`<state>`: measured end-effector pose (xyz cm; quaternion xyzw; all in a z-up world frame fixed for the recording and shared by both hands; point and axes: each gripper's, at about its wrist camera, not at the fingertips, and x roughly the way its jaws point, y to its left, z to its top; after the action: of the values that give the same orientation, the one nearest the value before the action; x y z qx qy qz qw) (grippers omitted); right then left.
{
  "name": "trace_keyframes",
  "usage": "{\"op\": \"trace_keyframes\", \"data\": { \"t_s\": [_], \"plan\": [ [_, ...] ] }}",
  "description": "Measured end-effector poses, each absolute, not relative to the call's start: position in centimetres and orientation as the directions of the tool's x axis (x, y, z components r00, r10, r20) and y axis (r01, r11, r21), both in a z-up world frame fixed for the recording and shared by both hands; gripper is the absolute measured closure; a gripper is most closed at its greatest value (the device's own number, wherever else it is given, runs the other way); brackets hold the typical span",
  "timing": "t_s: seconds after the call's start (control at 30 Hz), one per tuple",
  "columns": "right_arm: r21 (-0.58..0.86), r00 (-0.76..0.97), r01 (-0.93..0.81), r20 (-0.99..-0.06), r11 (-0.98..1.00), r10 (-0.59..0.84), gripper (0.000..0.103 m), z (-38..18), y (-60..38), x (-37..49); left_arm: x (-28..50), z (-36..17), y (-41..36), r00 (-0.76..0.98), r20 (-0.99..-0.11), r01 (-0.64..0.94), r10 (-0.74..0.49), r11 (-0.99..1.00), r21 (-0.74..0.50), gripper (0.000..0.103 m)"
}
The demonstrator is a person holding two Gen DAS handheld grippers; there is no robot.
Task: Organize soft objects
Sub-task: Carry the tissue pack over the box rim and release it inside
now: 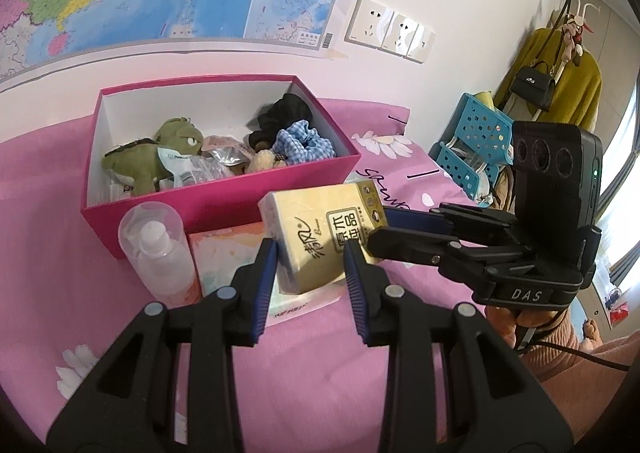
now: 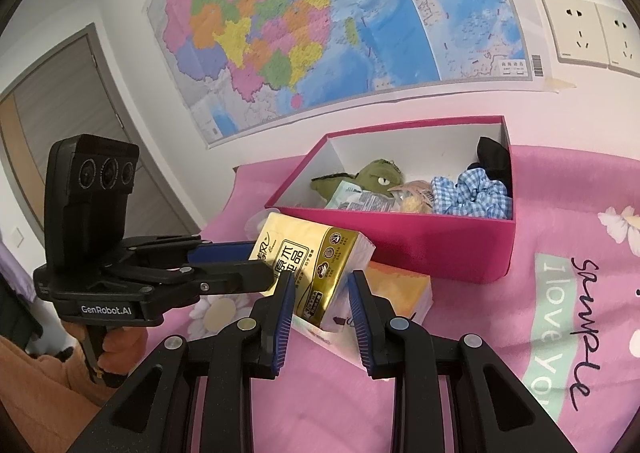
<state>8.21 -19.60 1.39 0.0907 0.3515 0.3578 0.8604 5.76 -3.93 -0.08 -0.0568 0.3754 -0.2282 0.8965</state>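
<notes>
Step in hand, by my read: moving the yellow tissue pack (image 1: 320, 237) into the pink box (image 1: 224, 197).

Left to right in the left wrist view: clear pump bottle (image 1: 158, 249) standing against the box front, then a flat peach-coloured pack (image 1: 232, 253) on the pink bed sheet (image 1: 320, 373), with the tissue pack tilted on top of it, just in front of the box.

Left tongs (image 1: 310, 273) straddle the pack's near end, partly spread; pads look close to both sides, but I can't tell if they're actually squeezing it.

Right tongs (image 1: 378, 229) reach in level from the right with both fingers at the pack's far end. Its own view shows the pack's corner between spread pads, with a visible gap on the right side.

Box already holds a green plush (image 1: 152, 157), a checked scrunchie (image 1: 304, 141), a black fabric piece (image 1: 284, 117) and sachets.

Next move calls for one firm pinch, a lift clear of the front wall, and a drop into the free space at the back-left.
</notes>
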Motion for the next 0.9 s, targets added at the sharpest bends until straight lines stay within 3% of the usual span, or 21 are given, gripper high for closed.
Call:
{"op": "trace_keyframes", "data": {
  "t_s": [0.9],
  "plan": [
    [0.387,0.516,-0.563,-0.526,0.730,0.676,0.074,2.7,-19.3,10.1,7.9,1.0,-3.5,0.632,-0.640,0.361,-0.437,0.897,-0.255,0.067]
  ]
}}
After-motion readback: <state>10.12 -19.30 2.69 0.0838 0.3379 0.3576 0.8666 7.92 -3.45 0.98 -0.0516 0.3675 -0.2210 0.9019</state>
